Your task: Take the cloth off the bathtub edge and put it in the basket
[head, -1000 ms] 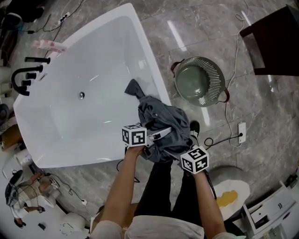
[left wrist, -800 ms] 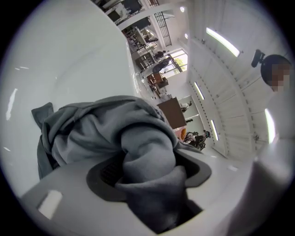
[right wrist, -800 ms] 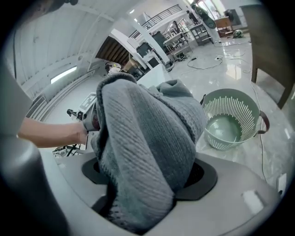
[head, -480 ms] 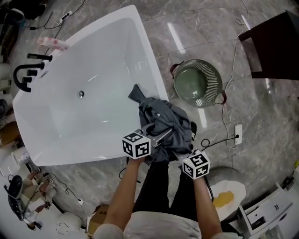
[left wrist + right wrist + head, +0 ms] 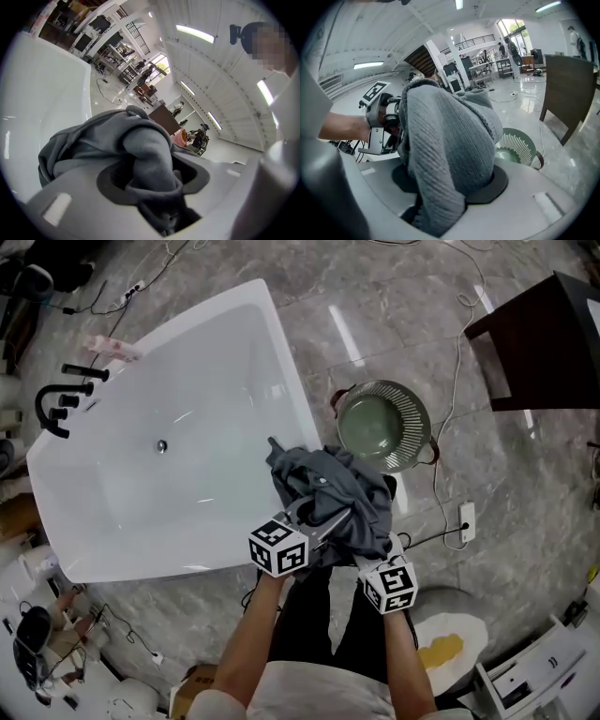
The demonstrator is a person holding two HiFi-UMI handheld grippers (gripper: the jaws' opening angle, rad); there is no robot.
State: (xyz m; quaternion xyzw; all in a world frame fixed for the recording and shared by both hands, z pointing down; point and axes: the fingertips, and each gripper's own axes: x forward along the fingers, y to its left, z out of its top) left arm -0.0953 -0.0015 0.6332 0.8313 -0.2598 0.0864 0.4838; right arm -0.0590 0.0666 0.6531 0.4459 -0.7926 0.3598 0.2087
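The grey cloth [image 5: 335,491] hangs bunched above the right rim of the white bathtub [image 5: 187,465], lifted by both grippers. My left gripper [image 5: 322,521] is shut on the cloth's left side, and grey fabric [image 5: 140,150] fills its jaws. My right gripper [image 5: 373,547] is shut on the lower right side, with ribbed fabric [image 5: 445,126] pinched between its pads. Both pairs of jaws have just been closing on the cloth. The green slatted basket [image 5: 415,418] stands on the floor just right of the cloth, and the right gripper view also shows the basket [image 5: 520,143].
A dark wooden table [image 5: 544,334] stands at the top right. A floor socket [image 5: 466,518] with white cables lies right of the basket. Black taps [image 5: 56,404] and a pink bottle [image 5: 112,345] sit at the tub's far end. The person's legs are below the cloth.
Both grippers have closed on the cloth and risen with it. The cloth has come off the tub rim, and its tail has left the inside of the tub.
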